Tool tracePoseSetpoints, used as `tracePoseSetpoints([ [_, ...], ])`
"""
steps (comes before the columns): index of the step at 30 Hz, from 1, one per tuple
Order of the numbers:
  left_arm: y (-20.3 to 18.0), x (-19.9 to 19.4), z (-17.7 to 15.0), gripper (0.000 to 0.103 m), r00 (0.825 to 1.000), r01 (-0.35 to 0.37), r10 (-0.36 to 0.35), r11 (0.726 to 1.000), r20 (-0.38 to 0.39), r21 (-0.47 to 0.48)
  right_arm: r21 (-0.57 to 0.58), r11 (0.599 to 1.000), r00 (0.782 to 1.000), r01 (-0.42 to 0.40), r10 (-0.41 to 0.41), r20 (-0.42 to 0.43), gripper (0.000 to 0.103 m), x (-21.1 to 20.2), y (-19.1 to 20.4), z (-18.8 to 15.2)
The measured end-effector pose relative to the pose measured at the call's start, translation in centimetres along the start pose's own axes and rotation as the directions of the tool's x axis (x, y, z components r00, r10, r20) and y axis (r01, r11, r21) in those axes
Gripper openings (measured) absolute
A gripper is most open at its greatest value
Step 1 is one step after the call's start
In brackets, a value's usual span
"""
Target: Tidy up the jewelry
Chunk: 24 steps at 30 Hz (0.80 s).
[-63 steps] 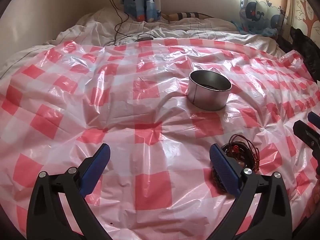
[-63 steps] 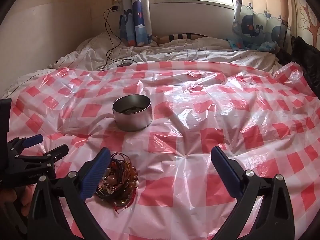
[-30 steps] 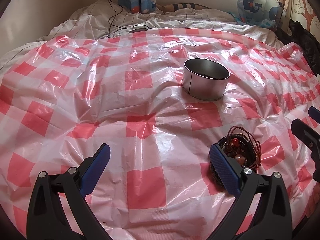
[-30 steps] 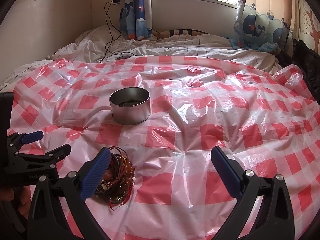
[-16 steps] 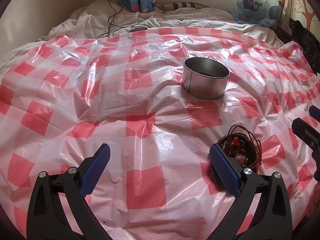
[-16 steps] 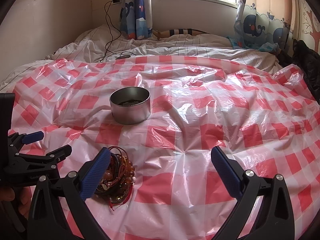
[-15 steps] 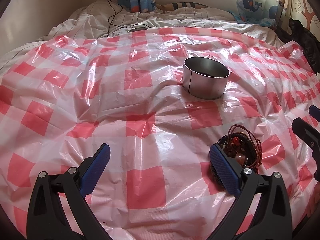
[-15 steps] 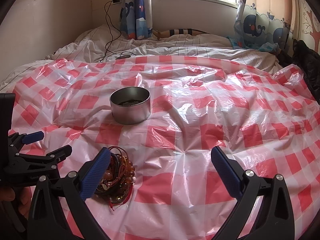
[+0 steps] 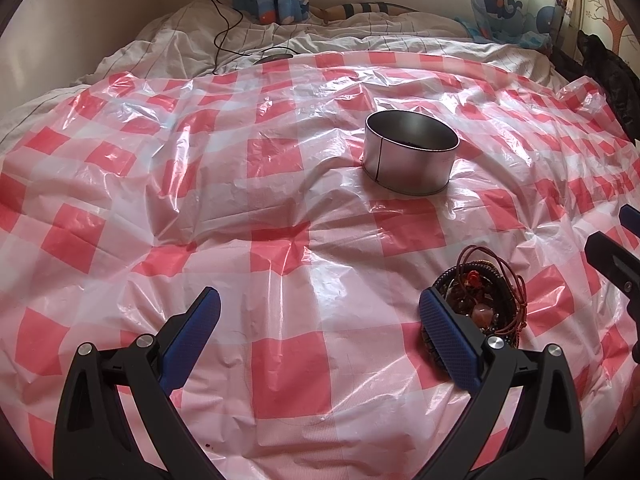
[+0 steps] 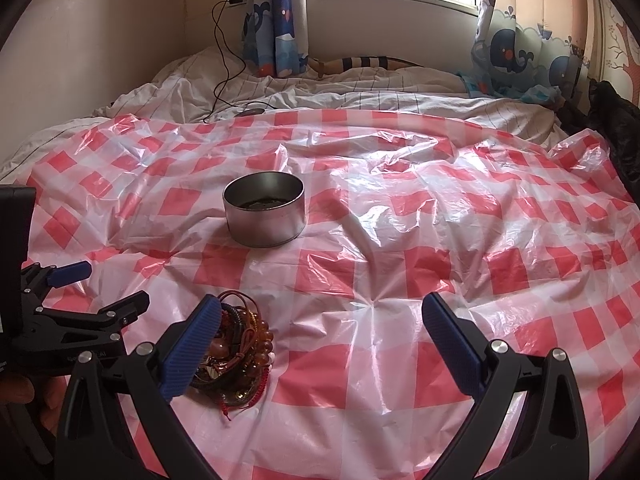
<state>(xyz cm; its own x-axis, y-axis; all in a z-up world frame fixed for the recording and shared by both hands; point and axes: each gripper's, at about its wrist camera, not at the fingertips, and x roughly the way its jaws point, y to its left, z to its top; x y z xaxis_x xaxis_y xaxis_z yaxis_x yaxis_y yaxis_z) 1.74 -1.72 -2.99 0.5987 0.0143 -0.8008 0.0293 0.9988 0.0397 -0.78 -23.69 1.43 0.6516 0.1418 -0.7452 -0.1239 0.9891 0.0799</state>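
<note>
A tangled pile of beaded bracelets and red cords [image 9: 480,300] lies on the red-and-white checked plastic sheet [image 9: 280,200], just behind my left gripper's right finger. In the right wrist view the pile [image 10: 236,348] sits beside my right gripper's left finger. A round metal tin [image 9: 412,156] stands open farther back, with something dark inside [image 10: 264,210]. My left gripper [image 9: 320,332] is open and empty. My right gripper [image 10: 320,336] is open and empty. The two grippers hover side by side with the pile between them.
The sheet covers a bed with a rumpled white striped duvet [image 10: 320,96]. A black charger cable [image 10: 224,64] runs down from a wall socket at the back left. Whale-print curtains [image 10: 276,20] hang at the window. Dark clothing [image 10: 616,128] lies at the right edge.
Both grippers have tilted and shifted slightly over the last two seconds, then held still. The pile and the tin have not moved.
</note>
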Motion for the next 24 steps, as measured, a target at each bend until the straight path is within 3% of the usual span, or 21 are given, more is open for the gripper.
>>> tracePoseSetpoints([
  [24, -0.21, -0.33, 0.28, 0.096, 1.0, -0.022, 0.021, 1.0, 0.01, 0.023, -0.013, 1.0, 1.0, -0.01, 0.01, -0.012, 0.096, 0.31, 0.33, -0.01],
])
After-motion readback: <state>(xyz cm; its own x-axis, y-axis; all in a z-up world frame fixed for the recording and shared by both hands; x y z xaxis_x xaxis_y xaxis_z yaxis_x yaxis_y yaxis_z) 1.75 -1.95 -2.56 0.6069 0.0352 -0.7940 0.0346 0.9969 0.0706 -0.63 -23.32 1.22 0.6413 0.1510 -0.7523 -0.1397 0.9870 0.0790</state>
